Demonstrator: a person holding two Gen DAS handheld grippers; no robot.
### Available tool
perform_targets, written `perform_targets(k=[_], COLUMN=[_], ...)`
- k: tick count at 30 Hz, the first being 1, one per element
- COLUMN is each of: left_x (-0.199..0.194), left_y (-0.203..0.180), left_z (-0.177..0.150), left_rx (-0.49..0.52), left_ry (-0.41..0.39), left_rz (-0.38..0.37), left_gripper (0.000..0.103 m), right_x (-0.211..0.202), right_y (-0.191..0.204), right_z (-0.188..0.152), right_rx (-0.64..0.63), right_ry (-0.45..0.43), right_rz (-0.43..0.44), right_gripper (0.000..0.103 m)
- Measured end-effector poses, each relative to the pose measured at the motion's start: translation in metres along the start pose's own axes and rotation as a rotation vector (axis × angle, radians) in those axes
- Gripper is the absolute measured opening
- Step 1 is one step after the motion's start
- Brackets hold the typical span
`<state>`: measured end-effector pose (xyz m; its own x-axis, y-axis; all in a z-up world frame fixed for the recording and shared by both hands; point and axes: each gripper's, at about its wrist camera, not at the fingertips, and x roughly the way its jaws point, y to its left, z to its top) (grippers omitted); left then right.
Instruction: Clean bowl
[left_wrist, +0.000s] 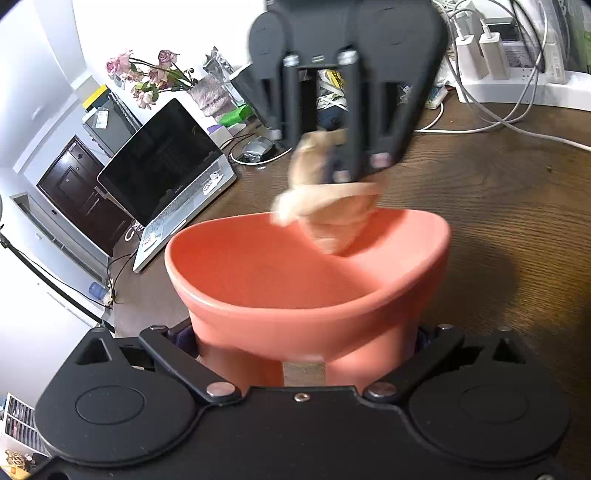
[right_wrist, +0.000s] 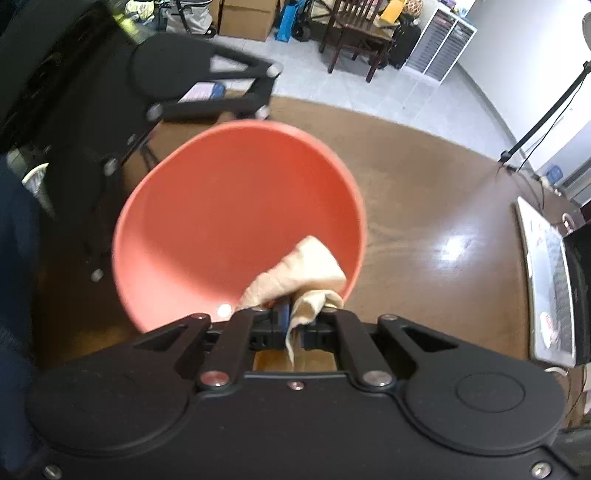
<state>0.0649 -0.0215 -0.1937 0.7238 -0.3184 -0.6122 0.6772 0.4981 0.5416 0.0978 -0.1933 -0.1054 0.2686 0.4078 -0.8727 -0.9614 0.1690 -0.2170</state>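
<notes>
A salmon-red bowl (left_wrist: 295, 273) is held above the brown table by my left gripper (left_wrist: 304, 350), which is shut on its outer wall near the base. My right gripper (left_wrist: 332, 162) comes in from above at the bowl's far rim, shut on a beige cloth (left_wrist: 328, 210) that hangs into the bowl. In the right wrist view the bowl (right_wrist: 221, 221) is tilted toward the camera, and the cloth (right_wrist: 299, 273) lies against its near inner wall, pinched in my right gripper (right_wrist: 293, 328). The left gripper's body (right_wrist: 192, 81) shows behind the bowl.
An open laptop (left_wrist: 166, 173) stands at the table's left. A vase of pink flowers (left_wrist: 155, 74), a mouse (left_wrist: 258, 147), a power strip with chargers (left_wrist: 509, 74) and white cables (left_wrist: 498, 125) lie at the back. The wooden table (right_wrist: 424, 206) stretches to the right.
</notes>
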Motion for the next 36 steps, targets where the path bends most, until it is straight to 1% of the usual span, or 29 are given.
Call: perform_targets(k=[3, 7, 10, 13, 15, 17, 19, 22, 24, 25, 30, 33, 36], left_x=[0.000, 0.002, 0.002, 0.002, 0.002, 0.002, 0.002, 0.003, 0.003, 0.003, 0.003, 0.004, 0.004], left_y=[0.000, -0.003, -0.004, -0.006, -0.006, -0.007, -0.007, -0.005, -0.004, -0.004, 0.000, 0.003, 0.003], left_z=[0.001, 0.002, 0.001, 0.000, -0.001, -0.002, -0.002, -0.002, -0.002, -0.002, -0.003, -0.001, 0.000], left_rx=[0.003, 0.006, 0.002, 0.021, 0.022, 0.021, 0.020, 0.004, -0.004, -0.008, -0.063, -0.081, -0.083], left_ry=[0.000, -0.001, 0.002, 0.009, 0.014, 0.016, 0.017, 0.019, 0.017, 0.016, 0.023, 0.020, 0.014], left_rz=[-0.001, 0.000, -0.004, -0.007, -0.008, -0.007, -0.007, -0.007, -0.006, -0.007, -0.021, -0.026, -0.028], left_gripper=[0.099, 0.099, 0.099, 0.099, 0.099, 0.099, 0.099, 0.099, 0.099, 0.099, 0.099, 0.099, 0.099], right_x=[-0.001, -0.005, -0.004, -0.002, -0.002, 0.000, 0.012, 0.016, 0.019, 0.034, 0.060, 0.044, 0.047], right_y=[0.022, 0.043, 0.049, 0.047, 0.038, 0.030, 0.017, -0.010, -0.019, -0.032, -0.056, -0.041, -0.031], right_z=[0.003, 0.010, 0.035, 0.048, 0.062, 0.070, 0.086, 0.087, 0.088, 0.097, 0.086, 0.054, 0.052], right_rx=[-0.014, -0.028, -0.036, -0.043, -0.052, -0.055, -0.050, -0.018, -0.007, 0.001, 0.037, 0.052, 0.047], right_ry=[0.004, -0.022, -0.080, -0.124, -0.156, -0.168, -0.168, -0.155, -0.133, -0.117, -0.046, -0.007, 0.012], right_rz=[0.057, 0.103, 0.129, 0.123, 0.099, 0.074, 0.046, -0.003, -0.022, -0.027, -0.021, 0.020, 0.066], right_gripper=[0.005, 0.005, 0.005, 0.005, 0.005, 0.005, 0.005, 0.004, 0.004, 0.004, 0.005, 0.005, 0.005])
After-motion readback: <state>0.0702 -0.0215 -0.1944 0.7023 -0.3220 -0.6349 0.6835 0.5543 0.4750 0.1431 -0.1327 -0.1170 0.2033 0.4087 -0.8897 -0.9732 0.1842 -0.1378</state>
